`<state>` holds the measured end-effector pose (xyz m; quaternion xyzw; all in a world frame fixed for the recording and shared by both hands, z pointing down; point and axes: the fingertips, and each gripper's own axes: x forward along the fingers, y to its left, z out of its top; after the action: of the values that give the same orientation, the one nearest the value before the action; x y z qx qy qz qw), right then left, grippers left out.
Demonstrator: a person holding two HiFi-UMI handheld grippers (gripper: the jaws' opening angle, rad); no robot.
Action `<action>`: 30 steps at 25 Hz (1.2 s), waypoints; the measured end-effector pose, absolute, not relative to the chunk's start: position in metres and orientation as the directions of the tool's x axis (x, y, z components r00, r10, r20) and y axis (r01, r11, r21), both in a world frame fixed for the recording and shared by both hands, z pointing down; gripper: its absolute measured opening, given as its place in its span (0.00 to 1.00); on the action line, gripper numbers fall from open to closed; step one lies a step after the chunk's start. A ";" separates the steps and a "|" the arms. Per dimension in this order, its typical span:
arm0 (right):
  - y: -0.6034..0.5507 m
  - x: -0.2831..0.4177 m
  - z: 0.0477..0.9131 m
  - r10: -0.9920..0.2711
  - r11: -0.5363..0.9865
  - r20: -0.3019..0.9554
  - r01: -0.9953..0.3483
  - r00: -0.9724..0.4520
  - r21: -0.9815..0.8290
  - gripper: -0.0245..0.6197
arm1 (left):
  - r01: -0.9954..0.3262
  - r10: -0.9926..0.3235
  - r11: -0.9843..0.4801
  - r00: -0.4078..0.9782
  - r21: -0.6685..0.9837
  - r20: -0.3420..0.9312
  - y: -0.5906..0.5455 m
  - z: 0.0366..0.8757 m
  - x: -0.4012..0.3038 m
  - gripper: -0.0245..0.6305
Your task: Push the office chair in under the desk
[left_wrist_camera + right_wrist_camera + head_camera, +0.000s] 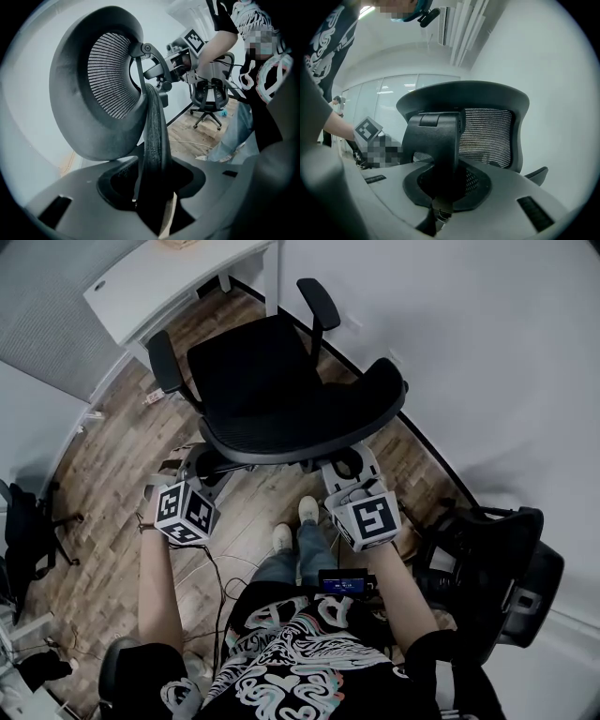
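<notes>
A wood floor (112,451) runs between a white wall (469,352) on the right and a grey partition on the left. A white desk (159,282) stands at the floor's far-left corner.

The office chair (272,381), black with two armrests, stands on the floor's middle strip, close to the edge along the white wall. Its seat faces the desk and its backrest (108,84) is toward the person. The seat is out in front of the desk, not under it; the left armrest is just beside the desk's near edge.

A second black chair (497,568) sits at the floor's right edge, beside the person. A third dark chair (23,531) shows at the left edge.

The person stands behind the office chair, shoes (307,510) on the floor below the backrest.

The left gripper (208,463) meets the backrest's left side. In the left gripper view its jaws are clenched on the backrest's black rim, which fills the gap between them. The right gripper (345,465) meets the backrest's right side. In the right gripper view its jaws are grasping the black support piece behind the mesh.

Each gripper carries a marker cube (186,512), the right one (367,519) nearest the second chair.
</notes>
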<state>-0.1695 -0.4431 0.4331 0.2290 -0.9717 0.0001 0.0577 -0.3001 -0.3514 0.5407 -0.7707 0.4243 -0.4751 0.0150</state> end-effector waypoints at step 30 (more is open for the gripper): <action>-0.502 -0.208 0.433 -0.379 0.925 0.096 -0.376 -0.920 0.055 0.10 | -0.679 -0.697 -0.582 0.134 -0.447 0.704 -0.406 0.539 -0.333 0.36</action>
<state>-0.2076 -0.5023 0.4326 0.1927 -0.9797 -0.0175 0.0526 -0.3331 -0.4058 0.5390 -0.7529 0.4569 -0.4736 0.0097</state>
